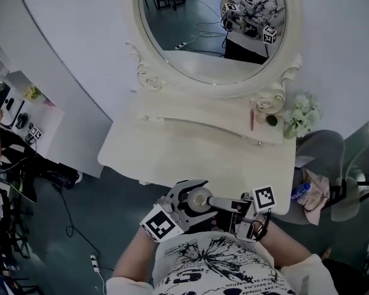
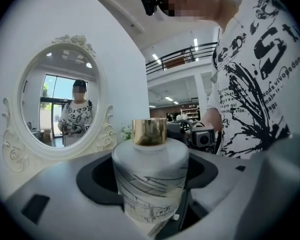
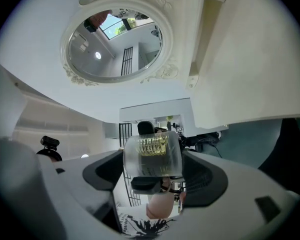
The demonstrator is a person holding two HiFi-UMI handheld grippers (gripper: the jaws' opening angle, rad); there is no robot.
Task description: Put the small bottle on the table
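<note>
The left gripper (image 2: 151,184) has its jaws squeezed tight on the bottle (image 2: 150,156). The bottle is white with a gold cap (image 2: 150,131), and it stands straight up. The right gripper (image 3: 156,176) is squeezed on a clear piece (image 3: 152,154), a round see-through thing with gold showing in it. It may be a cover for the bottle, but I cannot tell.

From the head view, both grippers are close to the person's body. The bottle is up in the air, just off the front edge of the table (image 1: 172,152), on the person's side. It is not on the table yet, so I think the job has hardly begun.

Here is what could go wrong:
- The bottle looks smooth and round. It could slip or turn in the jaws if the hand shakes or moves fast.
- The two grippers are very near each other. The clear piece could bump the bottle and knock it crooked.
- The table edge is right in front. If the bottle goes forward too low, its bottom could hit the edge.
- If the jaws open while the bottle is high or leaning, it could fall over and roll. It may be glass, so it could break.
- If it is put down too near the edge, it could drop to the floor.
- Far back by the mirror (image 1: 218,23) are flowers (image 1: 301,117), so a long reach could knock them
</note>
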